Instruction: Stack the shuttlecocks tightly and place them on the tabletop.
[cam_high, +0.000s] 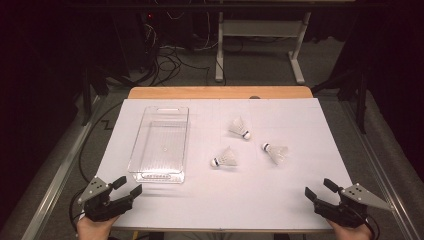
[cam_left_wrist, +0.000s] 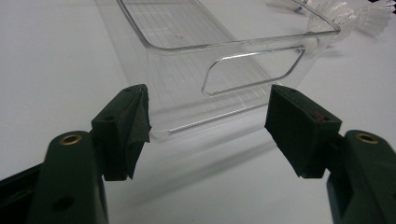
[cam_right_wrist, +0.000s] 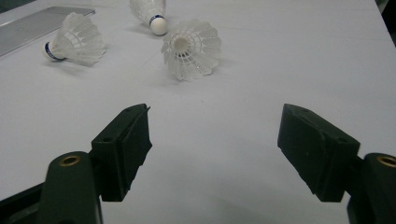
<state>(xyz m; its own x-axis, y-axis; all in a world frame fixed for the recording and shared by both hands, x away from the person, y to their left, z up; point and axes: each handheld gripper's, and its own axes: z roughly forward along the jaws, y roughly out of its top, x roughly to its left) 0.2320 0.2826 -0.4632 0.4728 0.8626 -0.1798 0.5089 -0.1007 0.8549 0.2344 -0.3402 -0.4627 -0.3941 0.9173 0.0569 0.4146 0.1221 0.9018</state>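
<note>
White sheeting is covering the counter (cam_high: 280, 200), its wooden edge (cam_high: 220, 92) showing beyond. Cables (cam_high: 170, 57) are trailing across the dim floor. Both tongs (cam_high: 127, 186) (cam_high: 318, 189) are gaping wide, empty.

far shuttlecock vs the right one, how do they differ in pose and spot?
The far shuttlecock lies with its cork toward the near right; the right shuttlecock points its cork to the far left. The far shuttlecock sits nearer the clear bin; the right shuttlecock lies nearer the right gripper. Both are white, on their sides, untouched.
</note>
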